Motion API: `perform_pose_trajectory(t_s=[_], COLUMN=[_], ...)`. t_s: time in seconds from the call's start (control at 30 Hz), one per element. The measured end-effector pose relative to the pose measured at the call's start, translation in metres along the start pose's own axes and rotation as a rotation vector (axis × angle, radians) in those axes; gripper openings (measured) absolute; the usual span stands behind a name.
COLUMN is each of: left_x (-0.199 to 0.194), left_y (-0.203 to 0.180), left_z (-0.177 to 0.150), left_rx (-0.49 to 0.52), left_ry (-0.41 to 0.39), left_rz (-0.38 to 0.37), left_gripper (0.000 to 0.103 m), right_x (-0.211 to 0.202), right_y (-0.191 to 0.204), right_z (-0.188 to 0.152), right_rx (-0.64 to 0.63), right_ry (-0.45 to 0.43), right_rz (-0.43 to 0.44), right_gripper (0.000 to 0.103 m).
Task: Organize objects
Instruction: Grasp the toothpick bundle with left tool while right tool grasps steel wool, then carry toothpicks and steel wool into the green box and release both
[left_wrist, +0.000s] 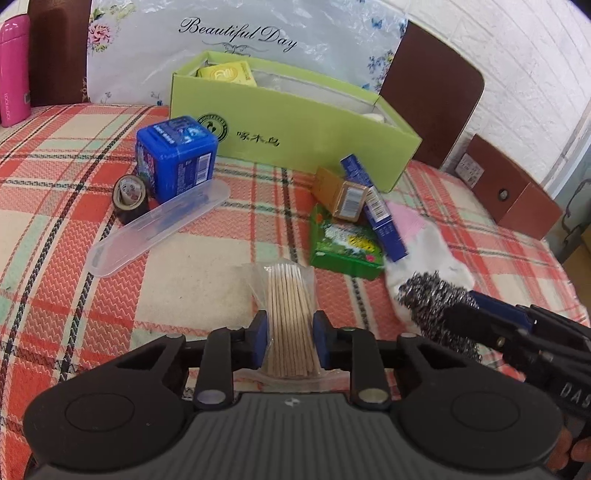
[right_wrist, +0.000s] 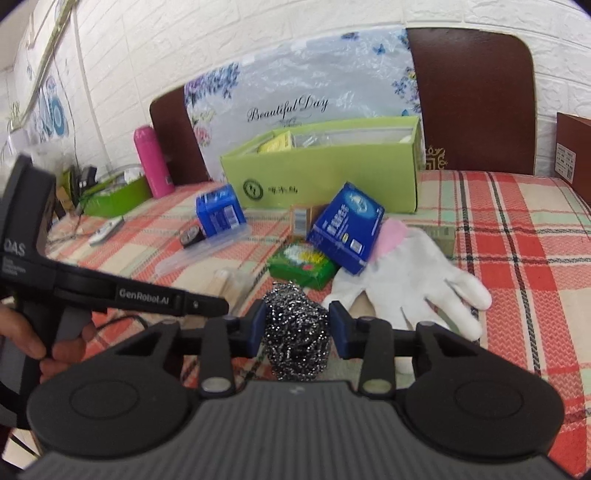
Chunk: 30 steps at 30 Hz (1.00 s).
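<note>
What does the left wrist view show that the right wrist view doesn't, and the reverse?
Only the left wrist view shows the left gripper clamping the bag of cotton swabs squarely.

Only the right wrist view shows the whole white glove, fingers spread, and a green basin near the pink bottle.

Both show the right gripper holding the steel wool, the open green box, and the blue cube container.

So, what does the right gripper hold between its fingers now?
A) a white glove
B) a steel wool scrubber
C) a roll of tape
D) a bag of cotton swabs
B: the right gripper is shut on the steel wool scrubber, while the white glove lies on the tablecloth beyond it.
</note>
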<state>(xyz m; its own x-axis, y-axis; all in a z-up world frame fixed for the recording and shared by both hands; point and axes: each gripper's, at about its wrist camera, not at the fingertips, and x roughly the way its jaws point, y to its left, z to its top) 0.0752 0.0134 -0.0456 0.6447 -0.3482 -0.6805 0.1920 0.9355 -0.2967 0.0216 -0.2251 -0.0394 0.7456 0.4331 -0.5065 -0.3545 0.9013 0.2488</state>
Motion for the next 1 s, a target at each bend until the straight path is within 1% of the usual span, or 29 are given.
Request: perform_pose_trajectory(t_s=[0.17, 0.43, 0.53, 0.6, 0.67, 0.8, 1.0], left_x=[-0.019, -0.039, -0.042, -0.043, -0.041, -0.032, 0.0], left_y=[-0.01, -0.023, -0.026, -0.025, -0.023, -0.019, -0.013], left_z=[0.015, 0.05, 0.065, 0.077, 0.09, 0.12, 0.165], left_rx=[0.023, 0.088, 0.112, 0.11, 0.098, 0.066, 0.033], left_ry=[-0.062, -0.172, -0.2, -0.215, -0.231, -0.258, -0.267], left_rz=[-0.044, -0.075, -0.078, -0.09, -0.097, -0.084, -0.084], left_gripper=[0.024, 0.024, 0.024, 0.024, 0.024, 0.024, 0.024], right_x=[-0.015, -0.016, -0.011, -0.005, 0.0, 0.019, 0.063], right_y=[-0.012, -0.016, -0.019, -0.02, -0.021, -0.022, -0.028], right_z=[0.021, 0.055, 0.068, 0.077, 0.086, 0.106, 0.132], right_rx=[0.079, 0.059, 0.058, 0.052, 0.04, 0.007, -0.063], right_ry=[-0.088, -0.177, -0.201, -0.216, -0.233, -0.257, -0.267], right_rz=[0.013, 0.001, -0.013, -0.019, -0.027, -0.051, -0.103], right_gripper=[0.036, 0.036, 0.036, 0.036, 0.036, 0.036, 0.036])
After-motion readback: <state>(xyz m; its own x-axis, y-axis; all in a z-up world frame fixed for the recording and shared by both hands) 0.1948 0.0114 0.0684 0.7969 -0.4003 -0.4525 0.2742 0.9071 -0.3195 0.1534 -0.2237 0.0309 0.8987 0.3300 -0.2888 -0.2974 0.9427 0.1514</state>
